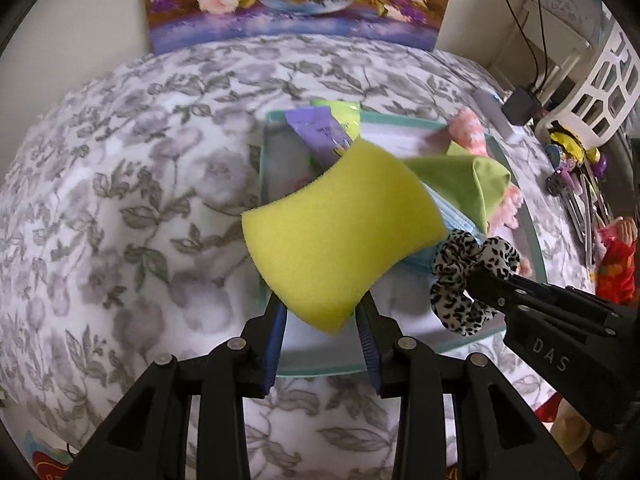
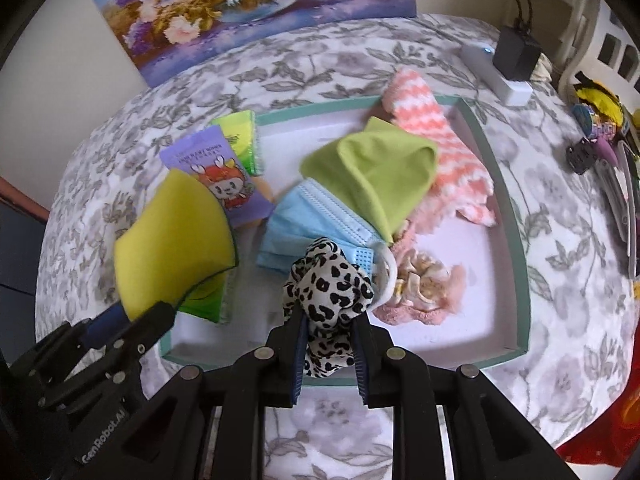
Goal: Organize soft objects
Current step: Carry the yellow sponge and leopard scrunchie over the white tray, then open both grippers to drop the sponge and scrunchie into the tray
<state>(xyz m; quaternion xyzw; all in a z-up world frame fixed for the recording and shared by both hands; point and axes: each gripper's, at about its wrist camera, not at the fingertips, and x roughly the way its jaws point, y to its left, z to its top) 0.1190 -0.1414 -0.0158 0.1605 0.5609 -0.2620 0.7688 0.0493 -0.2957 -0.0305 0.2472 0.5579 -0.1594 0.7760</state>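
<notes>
My left gripper point(image 1: 322, 308) is shut on a yellow sponge point(image 1: 340, 236), held over the left end of a teal-rimmed box point(image 2: 516, 216). In the right wrist view the left gripper point(image 2: 152, 316) and sponge point(image 2: 172, 240) hang above a green packet point(image 2: 204, 296). My right gripper point(image 2: 328, 320) is shut on a leopard-print scrunchie point(image 2: 328, 284) over the box's near middle. In the left wrist view the scrunchie point(image 1: 460, 264) shows at my right gripper point(image 1: 492, 284). Inside lie a blue face mask point(image 2: 304, 216), a green cloth point(image 2: 380, 168), a pink-and-white fuzzy sock point(image 2: 436, 136) and a purple tissue packet point(image 2: 208, 160).
The box sits on a grey floral bedspread point(image 2: 160, 112). A flower painting point(image 2: 248, 4) leans against the far wall. A white power strip point(image 2: 496, 76) with a black adapter point(image 2: 516, 56) lies at the far right, with hair clips and small clutter point(image 2: 592, 148) beyond. A white basket point(image 1: 600, 76) stands at the right.
</notes>
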